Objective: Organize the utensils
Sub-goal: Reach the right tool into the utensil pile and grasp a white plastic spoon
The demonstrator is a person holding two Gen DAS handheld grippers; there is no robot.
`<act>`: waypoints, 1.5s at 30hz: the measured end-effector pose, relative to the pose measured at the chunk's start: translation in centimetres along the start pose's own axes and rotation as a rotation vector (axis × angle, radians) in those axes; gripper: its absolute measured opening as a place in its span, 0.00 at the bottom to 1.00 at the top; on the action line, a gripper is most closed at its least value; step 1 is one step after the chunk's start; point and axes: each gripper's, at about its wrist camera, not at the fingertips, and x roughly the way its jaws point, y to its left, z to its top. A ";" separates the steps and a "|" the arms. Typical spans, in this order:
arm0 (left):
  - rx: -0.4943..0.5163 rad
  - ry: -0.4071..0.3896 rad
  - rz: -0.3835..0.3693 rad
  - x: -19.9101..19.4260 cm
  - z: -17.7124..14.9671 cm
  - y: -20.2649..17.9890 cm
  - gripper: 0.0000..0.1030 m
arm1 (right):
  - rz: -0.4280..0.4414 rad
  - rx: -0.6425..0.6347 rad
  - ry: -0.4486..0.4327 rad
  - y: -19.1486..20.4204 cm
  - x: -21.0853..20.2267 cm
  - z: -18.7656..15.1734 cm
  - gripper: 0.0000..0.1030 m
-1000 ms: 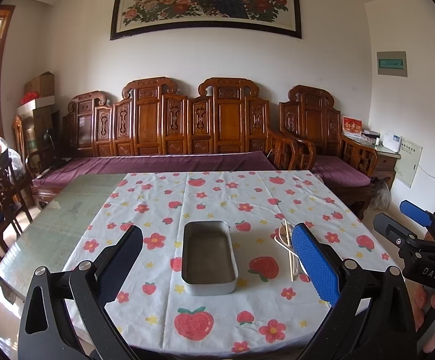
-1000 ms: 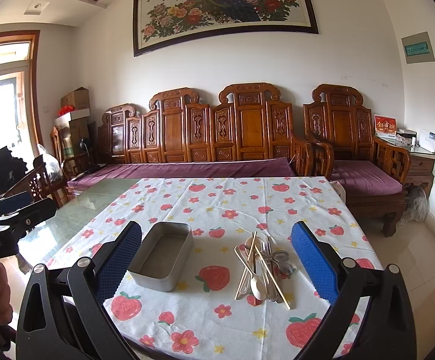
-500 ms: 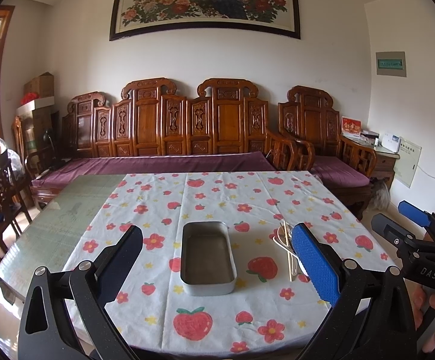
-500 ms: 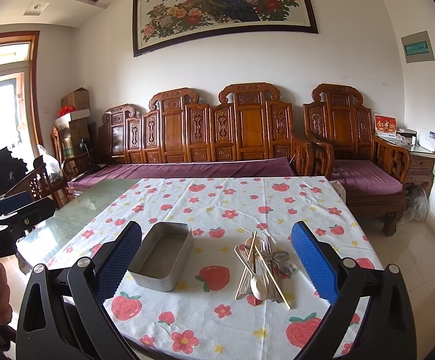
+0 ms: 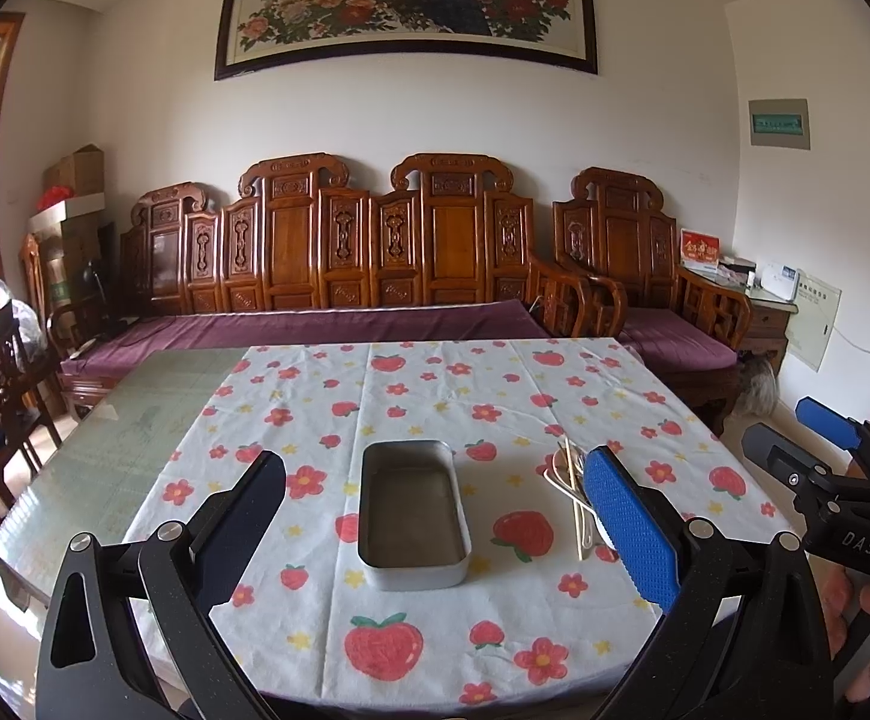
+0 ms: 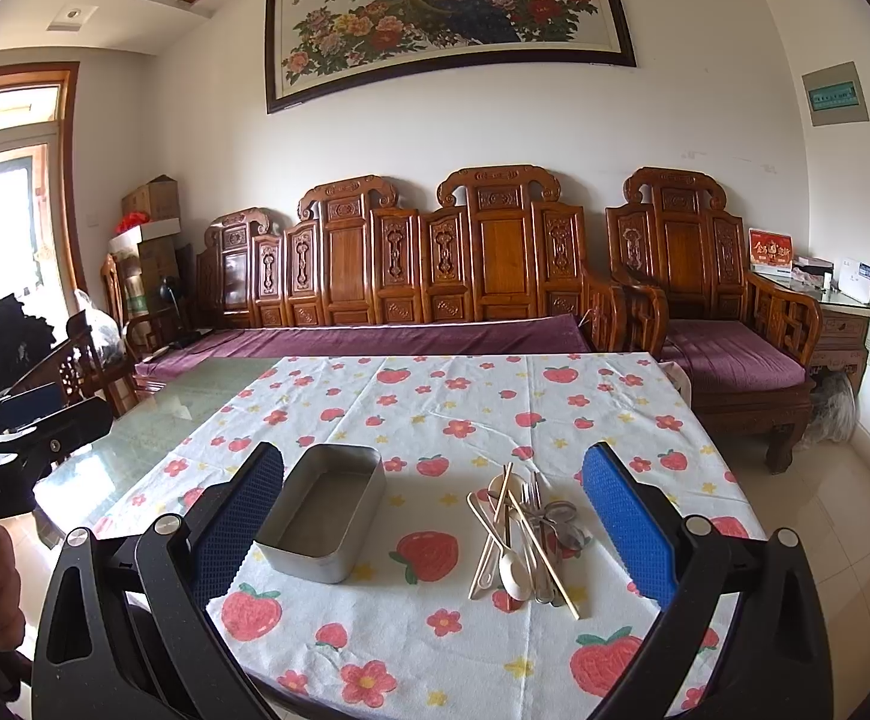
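Soft daylight fills the room, coming from the window (image 6: 9, 192) on the left, which is blown out to near white. The white wall (image 5: 423, 120) is evenly lit and colours look natural. The bare glass part of the table (image 6: 195, 396) carries a pale sheen. Shadows are faint; the tin (image 6: 321, 516) throws only a weak one on the cloth. Both views are sharp in the middle. Fisheye bending curves the walls and ceiling lines, and the corners fall to black.
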 end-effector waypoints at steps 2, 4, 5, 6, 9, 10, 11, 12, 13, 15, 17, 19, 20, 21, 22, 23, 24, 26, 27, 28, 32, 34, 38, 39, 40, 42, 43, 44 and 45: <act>0.002 0.012 -0.001 0.5 -0.2 0.0 0.94 | -0.004 0.001 0.007 0.0 0.3 0.0 0.98; 0.001 0.030 -0.010 1.5 -0.6 0.1 0.94 | -0.010 0.001 0.018 -0.2 0.7 -0.2 0.98; 0.003 0.042 -0.011 2.0 -0.8 0.2 0.94 | -0.010 0.000 0.026 -0.3 1.1 -0.3 0.98; 0.007 0.053 -0.013 2.6 -1.0 0.3 0.94 | -0.008 0.001 0.031 -0.5 1.4 -0.5 0.98; 0.010 0.086 -0.027 4.4 -2.1 0.4 0.94 | -0.006 -0.005 0.048 -1.0 2.7 -1.1 0.98; 0.009 0.099 -0.034 5.1 -2.4 0.3 0.94 | -0.008 -0.010 0.055 -1.4 3.3 -1.3 0.98; 0.009 0.112 -0.040 5.8 -2.6 0.3 0.94 | -0.011 -0.012 0.061 -2.0 3.8 -1.8 0.98; 0.009 0.122 -0.045 6.4 -2.9 0.3 0.94 | -0.012 -0.018 0.069 -2.2 4.5 -2.0 0.98; 0.010 0.131 -0.048 7.0 -3.2 0.3 0.94 | -0.008 -0.019 0.076 -2.3 5.1 -2.3 0.98; 0.014 0.153 -0.059 8.4 -3.8 0.2 0.94 | 0.000 -0.021 0.089 -2.7 6.1 -2.9 0.97; 0.020 0.171 -0.068 9.4 -4.4 0.1 0.94 | 0.003 -0.022 0.111 -3.1 7.4 -3.4 0.94; 0.027 0.187 -0.076 10.4 -4.9 -0.1 0.94 | 0.009 -0.021 0.136 -3.6 8.8 -3.9 0.91; 0.031 0.197 -0.080 10.9 -5.2 -0.2 0.94 | 0.011 -0.019 0.145 -3.8 9.2 -4.0 0.89; 0.036 0.204 -0.083 11.4 -5.4 -0.3 0.94 | 0.014 -0.017 0.162 -4.1 10.1 -4.2 0.88; 0.040 0.213 -0.086 11.8 -5.5 -0.4 0.94 | 0.013 -0.018 0.172 -4.3 10.6 -4.3 0.86; 0.043 0.220 -0.092 12.3 -5.7 -0.5 0.94 | 0.010 -0.020 0.185 -4.5 11.4 -4.3 0.85; 0.045 0.227 -0.098 12.8 -5.9 -0.6 0.94 | 0.007 -0.023 0.195 -4.8 12.0 -4.3 0.84; 0.048 0.240 -0.112 13.4 -6.1 -0.8 0.94 | -0.003 -0.034 0.216 -5.3 13.3 -4.4 0.81; 0.053 0.247 -0.118 13.9 -6.2 -1.0 0.94 | -0.007 -0.037 0.228 -5.6 14.0 -4.4 0.81; 0.057 0.252 -0.124 14.2 -6.2 -1.1 0.94 | -0.007 -0.039 0.237 -5.9 14.5 -4.4 0.80; 0.093 0.272 -0.140 15.7 -6.5 -2.1 0.94 | -0.008 -0.069 0.280 -7.1 16.5 -4.7 0.77; 0.105 0.285 -0.153 16.4 -6.6 -2.7 0.94 | -0.009 -0.097 0.298 -7.7 17.1 -5.1 0.77; 0.122 0.314 -0.184 18.0 -7.1 -3.8 0.94 | -0.005 -0.105 0.335 -8.9 17.9 -6.6 0.77; 0.127 0.320 -0.187 18.3 -7.3 -4.1 0.94 | 0.000 -0.099 0.344 -9.2 18.1 -7.1 0.76; 0.136 0.329 -0.193 18.7 -7.5 -4.5 0.94 | 0.004 -0.093 0.351 -9.4 18.3 -7.6 0.75; 0.152 0.343 -0.202 19.4 -7.8 -5.4 0.94 | 0.015 -0.094 0.377 -9.8 19.0 -8.7 0.73; 0.161 0.352 -0.210 19.9 -8.1 -6.0 0.94 | 0.018 -0.104 0.388 -9.8 19.3 -9.2 0.70; 0.166 0.361 -0.211 20.2 -8.2 -6.4 0.94 | 0.021 -0.108 0.395 -9.9 19.7 -9.6 0.68; 0.170 0.366 -0.210 20.5 -8.3 -6.7 0.94 | 0.027 -0.103 0.403 -10.1 20.0 -10.0 0.68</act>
